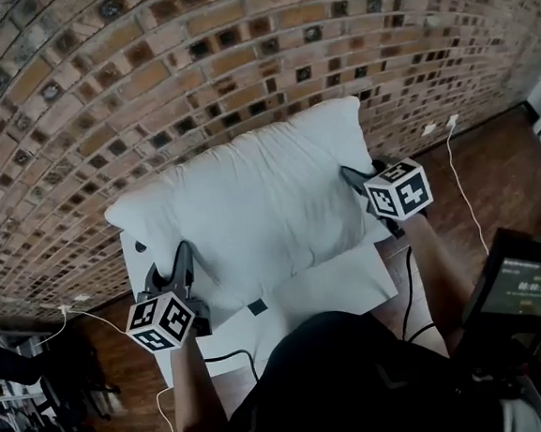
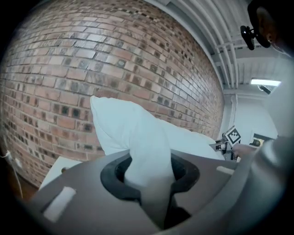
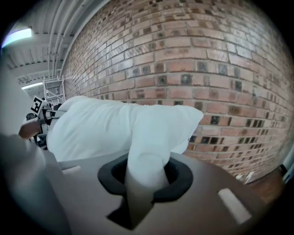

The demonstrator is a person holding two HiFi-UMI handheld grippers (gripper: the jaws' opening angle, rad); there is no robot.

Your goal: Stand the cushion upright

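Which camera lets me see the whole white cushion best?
The head view: the whole cushion shows between the left gripper and right gripper. The left gripper view and right gripper view each show mainly one pinched corner.

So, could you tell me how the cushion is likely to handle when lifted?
Probably soft and floppy: the cushion bunches into folds where the left gripper and right gripper pinch it. Likely light for its size, since two small pinches seem to lift it.
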